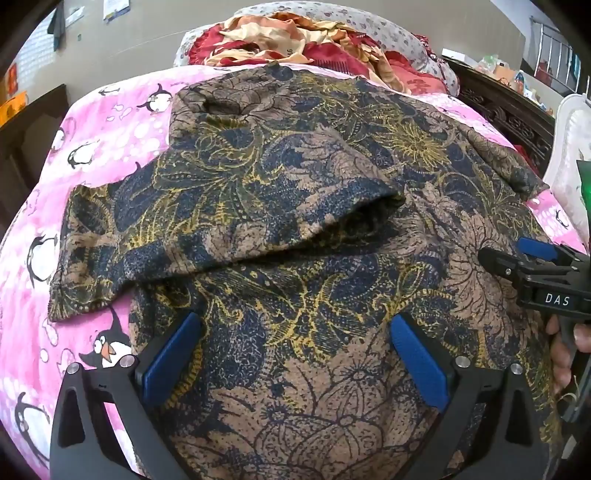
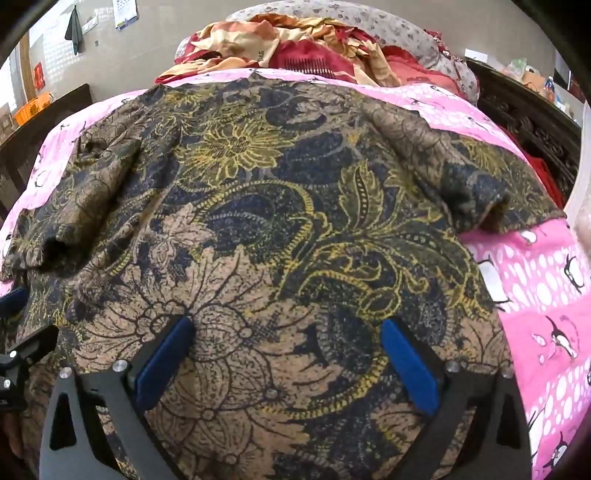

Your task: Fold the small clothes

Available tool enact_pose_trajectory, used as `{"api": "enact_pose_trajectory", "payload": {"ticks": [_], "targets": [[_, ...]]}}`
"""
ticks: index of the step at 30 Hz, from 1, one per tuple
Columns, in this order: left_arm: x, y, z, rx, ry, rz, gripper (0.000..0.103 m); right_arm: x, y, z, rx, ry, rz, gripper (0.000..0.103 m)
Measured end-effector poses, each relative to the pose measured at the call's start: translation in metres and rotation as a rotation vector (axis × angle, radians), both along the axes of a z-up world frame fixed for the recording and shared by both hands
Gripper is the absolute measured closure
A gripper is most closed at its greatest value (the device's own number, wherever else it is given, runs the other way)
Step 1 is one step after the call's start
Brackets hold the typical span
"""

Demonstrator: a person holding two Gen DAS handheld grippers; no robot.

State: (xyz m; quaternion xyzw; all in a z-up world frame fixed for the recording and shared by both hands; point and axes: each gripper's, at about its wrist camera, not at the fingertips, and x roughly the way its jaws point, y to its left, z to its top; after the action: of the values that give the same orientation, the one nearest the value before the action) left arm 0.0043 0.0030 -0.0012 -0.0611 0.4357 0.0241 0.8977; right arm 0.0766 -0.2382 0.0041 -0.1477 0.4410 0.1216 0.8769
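Note:
A brown, navy and yellow floral-print top [image 1: 295,206] lies spread on a pink penguin-print bedsheet [image 1: 96,147]. Its left sleeve [image 1: 110,251] is folded across toward the body. My left gripper [image 1: 295,325] is open, hovering over the lower part of the garment, holding nothing. In the right wrist view the same top [image 2: 280,206] fills the frame, its right sleeve [image 2: 472,184] lying out to the side. My right gripper [image 2: 288,328] is open above the hem area, empty. The right gripper also shows in the left wrist view [image 1: 517,258] at the right edge.
A heap of red and cream bedding [image 1: 314,40] and a grey patterned pillow [image 1: 399,33] lie at the far end of the bed. A dark carved headboard [image 1: 509,114] stands at the right. Pink sheet [image 2: 546,295] shows right of the garment.

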Motion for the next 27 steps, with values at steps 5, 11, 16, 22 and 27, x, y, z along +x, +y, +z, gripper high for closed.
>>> {"api": "enact_pose_trajectory", "payload": {"ticks": [5,11,16,22,27], "targets": [[-0.001,0.000,0.000,-0.003,-0.003,0.001,0.015,0.001,-0.002,0.000,-0.007,-0.001,-0.003,0.000],[-0.004,0.002,0.001,-0.011,-0.008,0.000,0.015,0.001,-0.001,-0.002,-0.014,-0.001,-0.001,0.000],[-0.004,0.001,0.001,-0.002,-0.002,0.000,0.015,-0.001,-0.002,0.000,-0.010,-0.003,-0.001,0.000],[-0.001,-0.005,0.001,0.029,0.015,0.007,0.015,-0.007,-0.004,0.006,0.018,-0.018,-0.004,0.000],[0.001,-0.005,0.000,0.029,0.013,0.007,0.014,-0.038,-0.014,0.044,0.048,-0.202,-0.001,0.000]]}}
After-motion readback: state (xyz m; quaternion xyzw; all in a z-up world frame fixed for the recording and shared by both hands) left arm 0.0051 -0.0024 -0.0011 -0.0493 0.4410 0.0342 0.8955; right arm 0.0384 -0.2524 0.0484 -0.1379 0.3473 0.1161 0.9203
